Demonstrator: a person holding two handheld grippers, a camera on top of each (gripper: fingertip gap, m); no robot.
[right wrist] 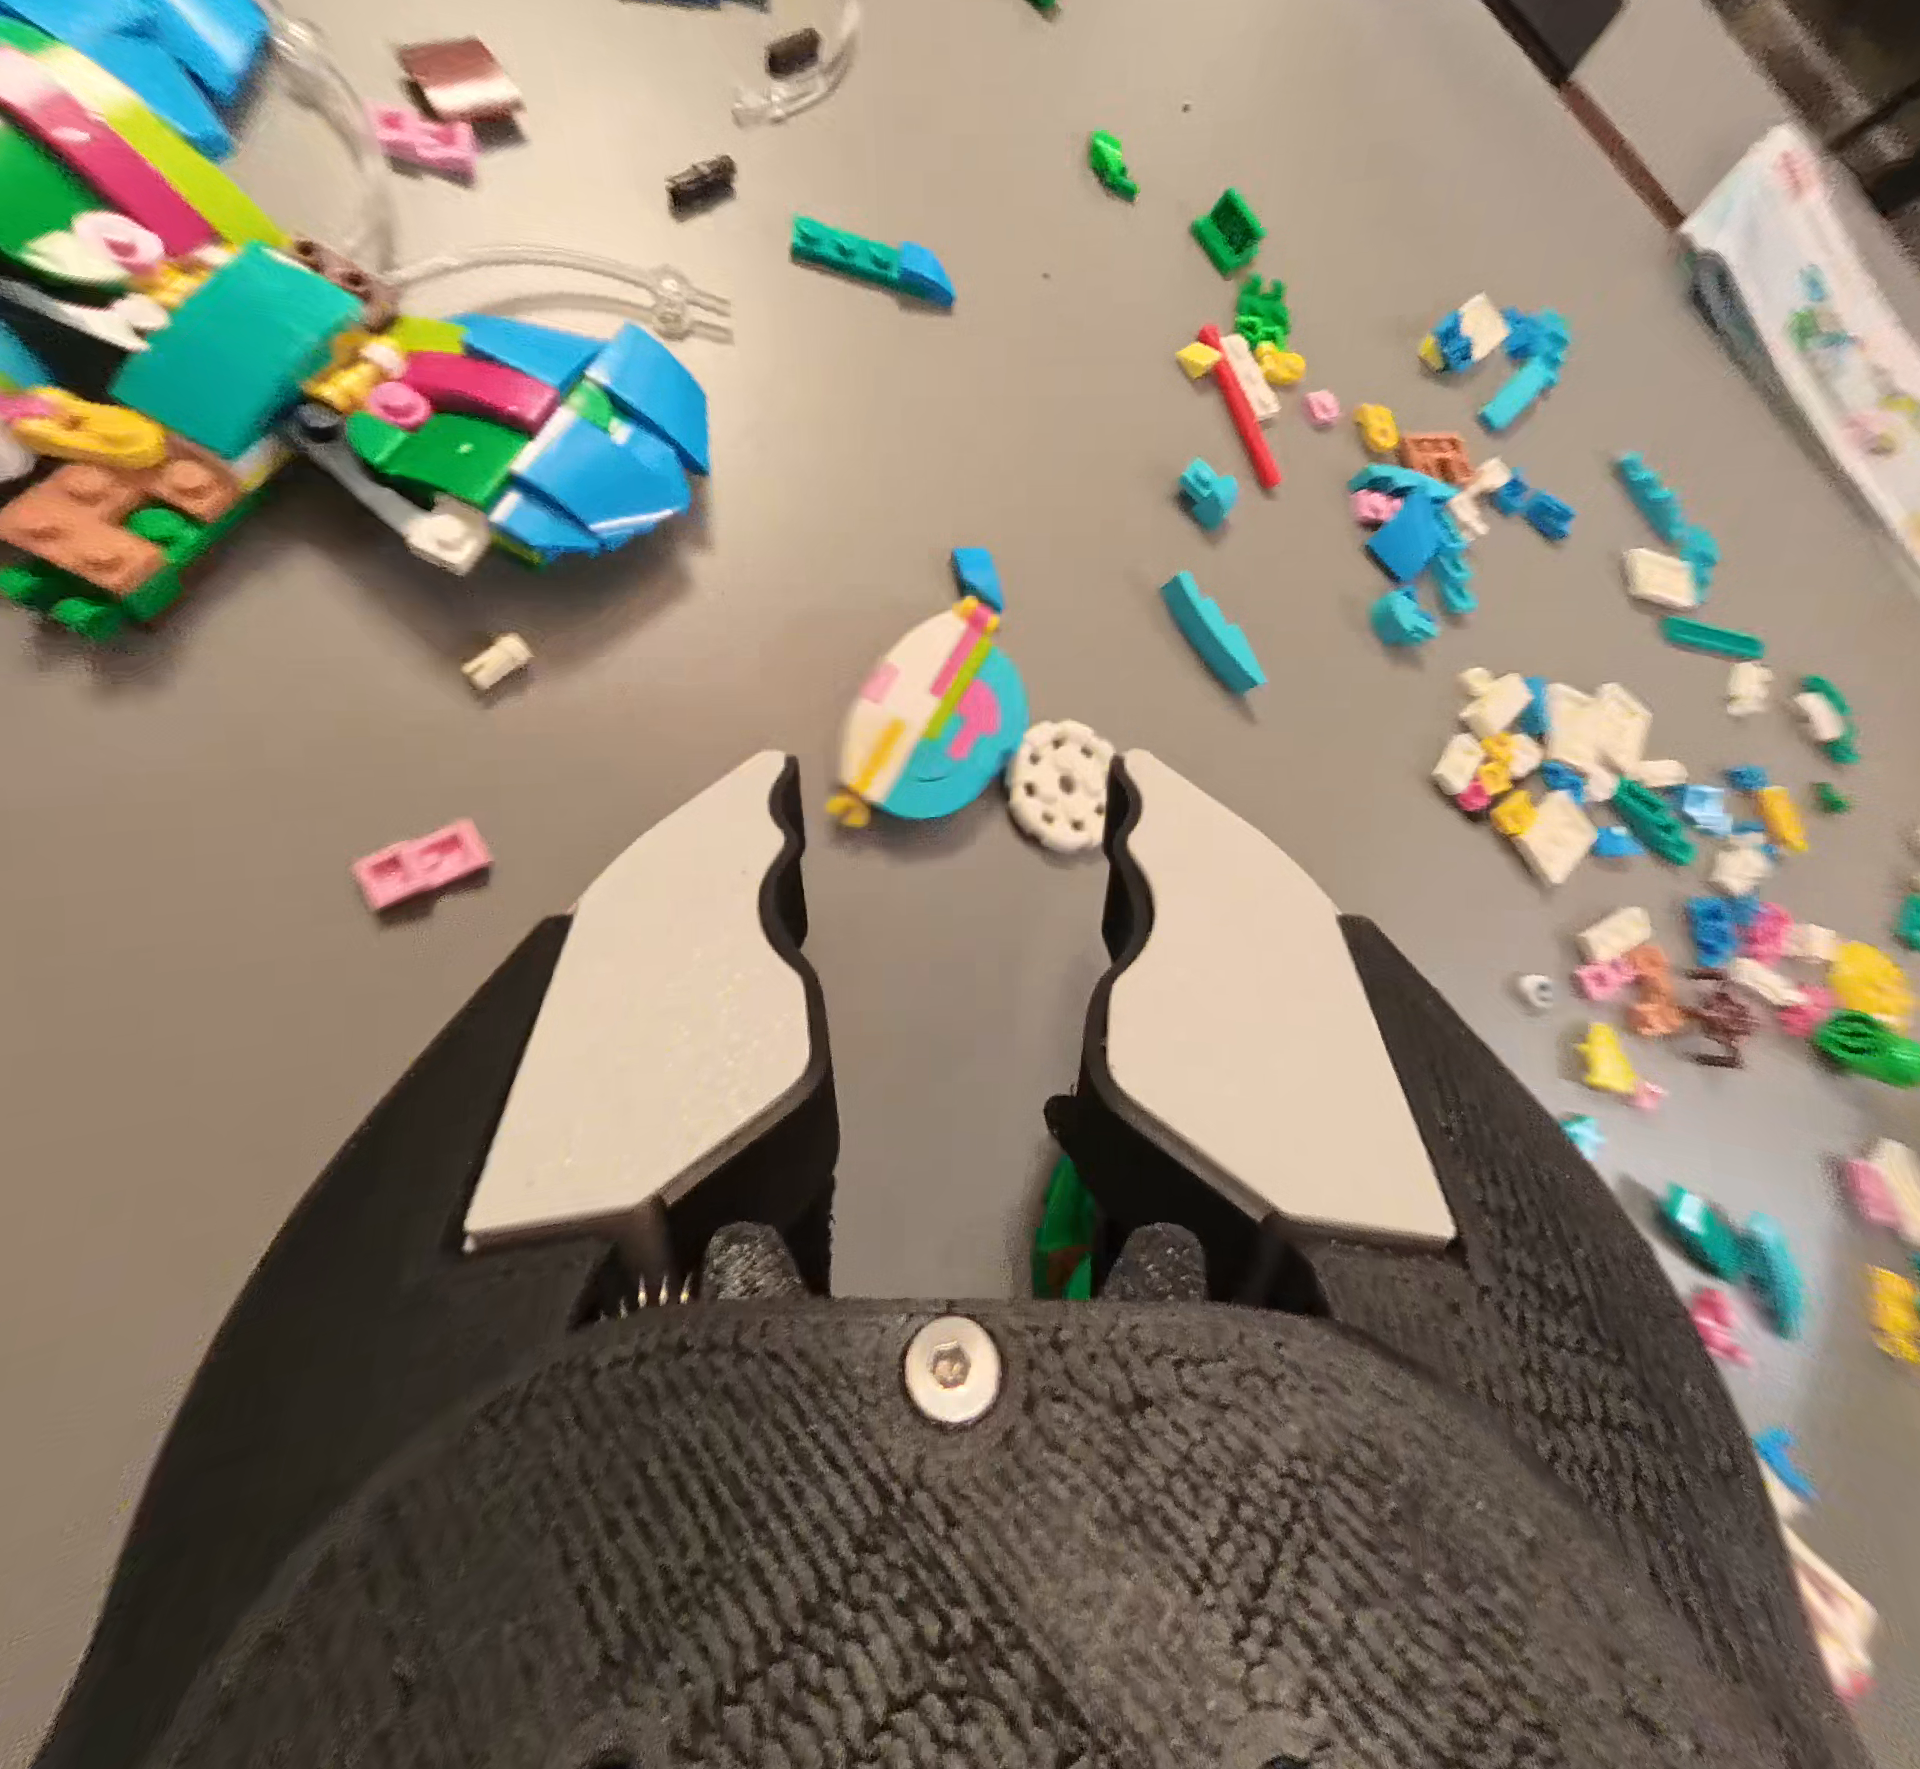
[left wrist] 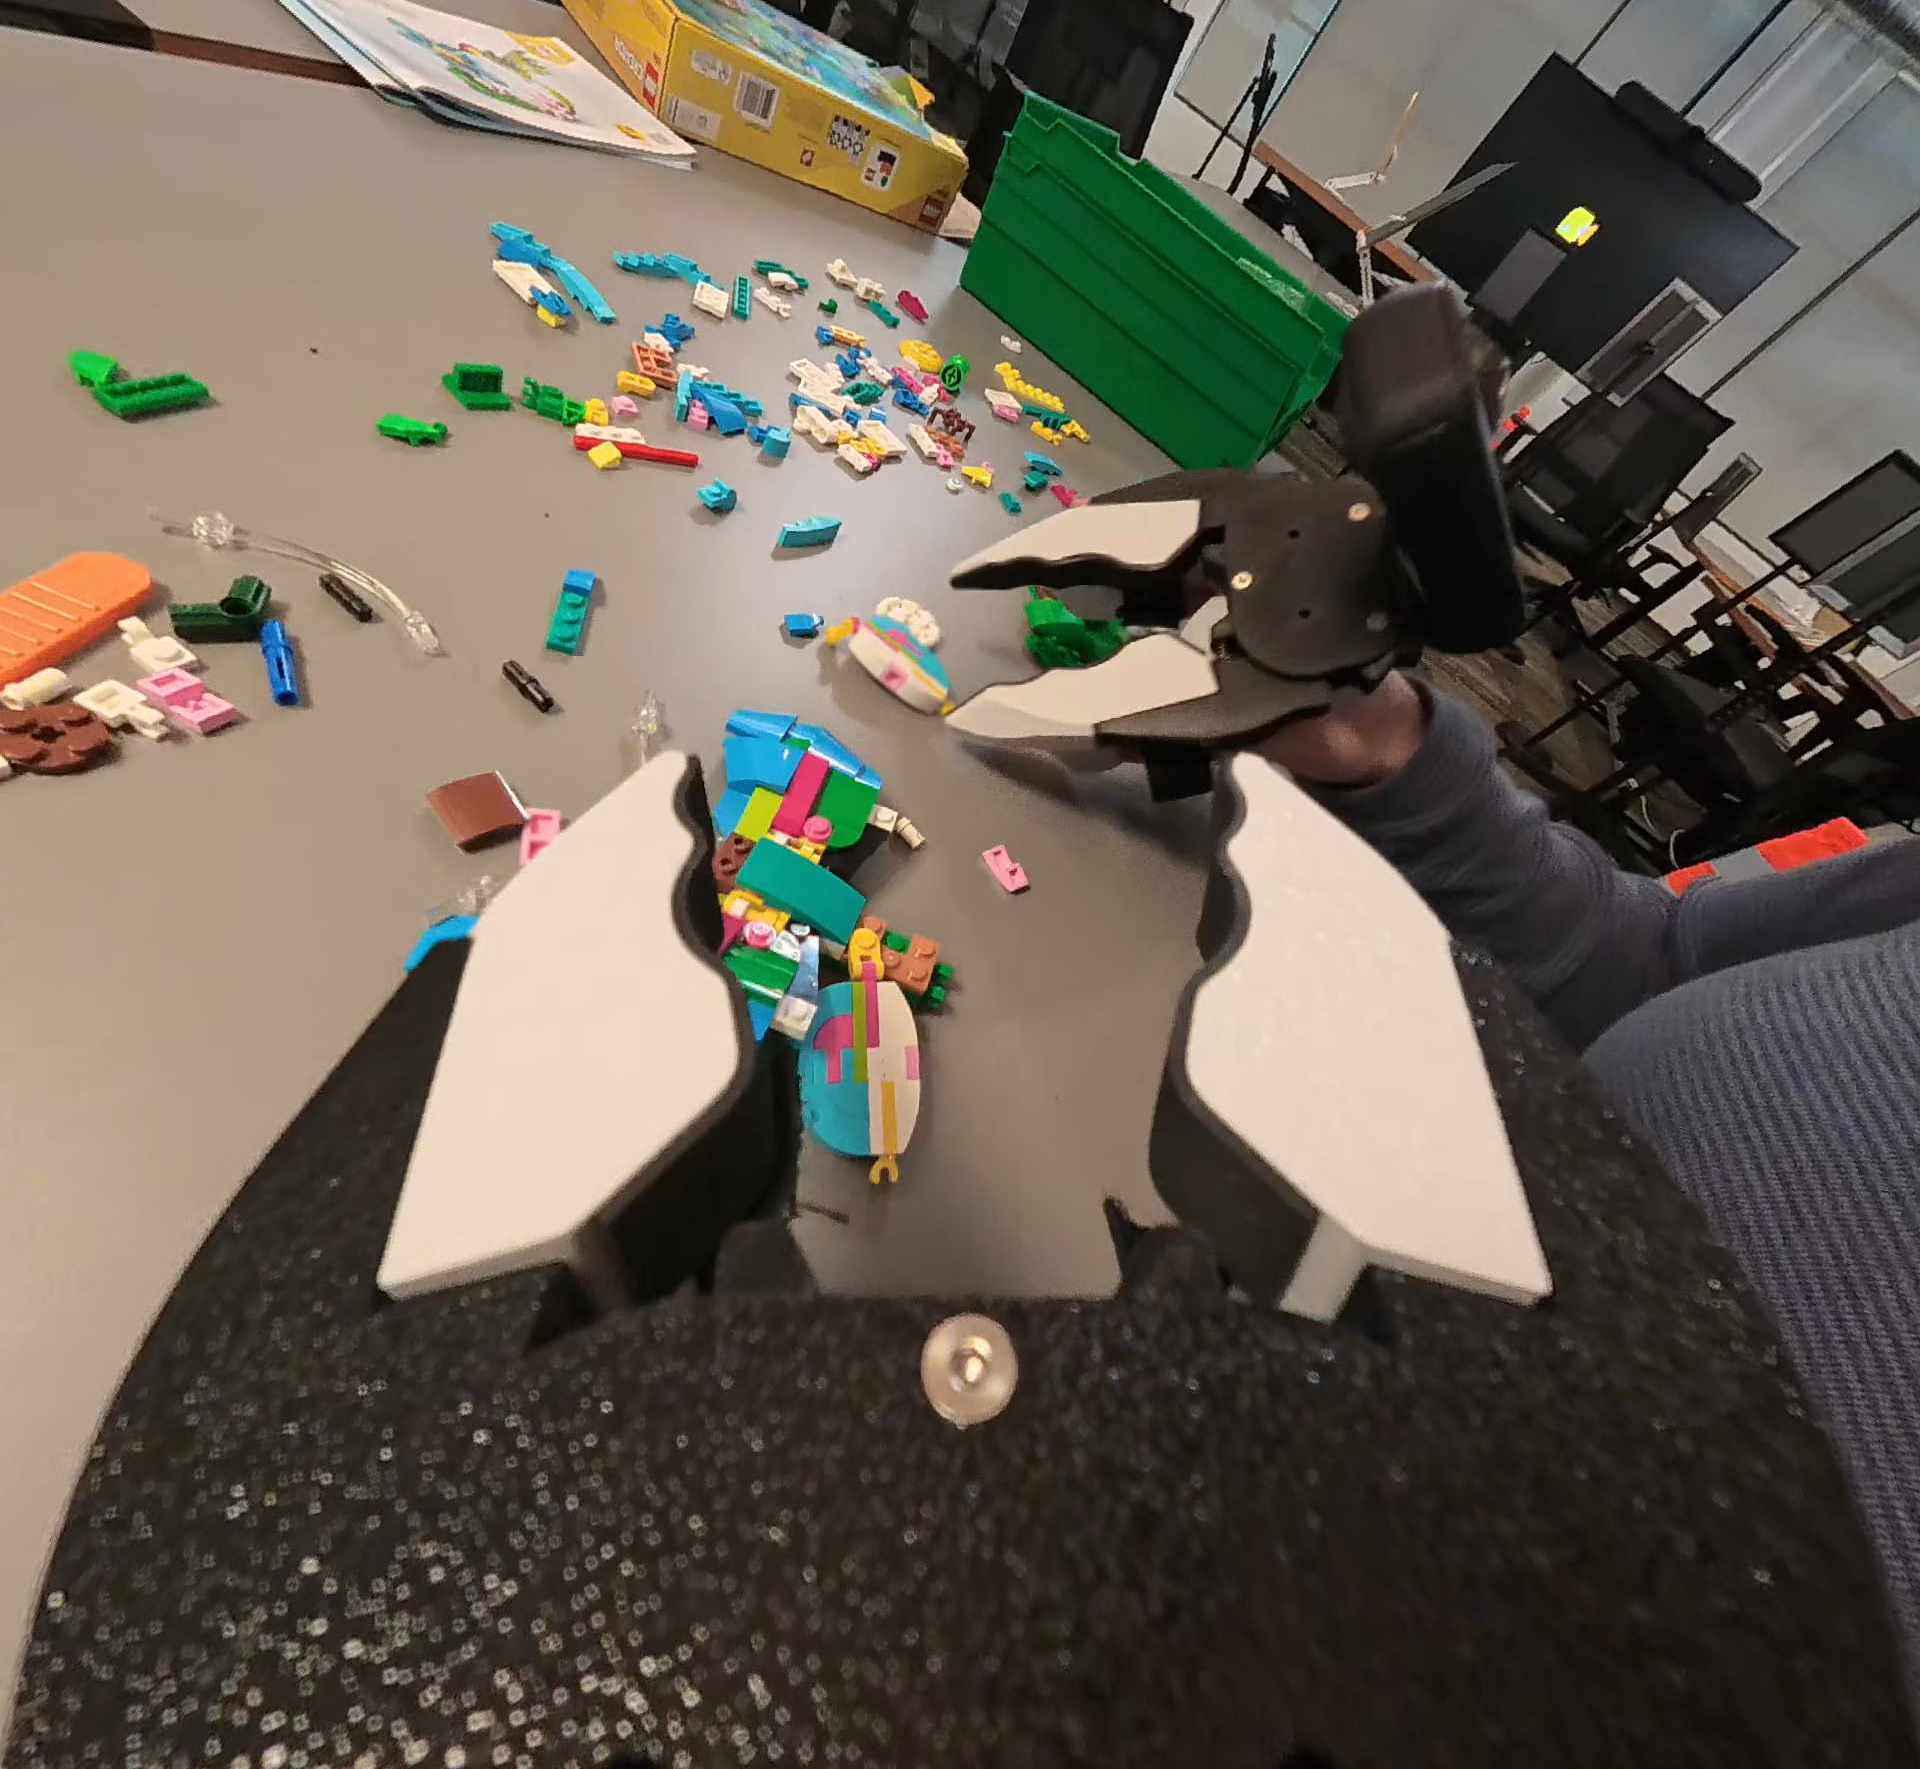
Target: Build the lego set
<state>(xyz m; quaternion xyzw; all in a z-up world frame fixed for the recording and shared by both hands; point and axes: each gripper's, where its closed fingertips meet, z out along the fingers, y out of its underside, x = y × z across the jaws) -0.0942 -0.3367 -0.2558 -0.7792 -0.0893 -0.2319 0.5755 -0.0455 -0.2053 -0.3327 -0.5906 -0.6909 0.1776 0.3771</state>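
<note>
Right tool (right wrist: pixel 956 774) hovered open, empty, before the oval wing piece (right wrist: pixel 930 722); squaring its fingers across the edges would likely steady pickup.

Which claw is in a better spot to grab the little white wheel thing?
Probably the right gripper. It is open, and the white round piece lies just ahead of its fingertips. The left gripper, also open, hangs over the colourful half-built model instead.

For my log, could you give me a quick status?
Left gripper open above partly built model. Right gripper open, empty, nearing oval wing piece. White gear alongside.
</note>
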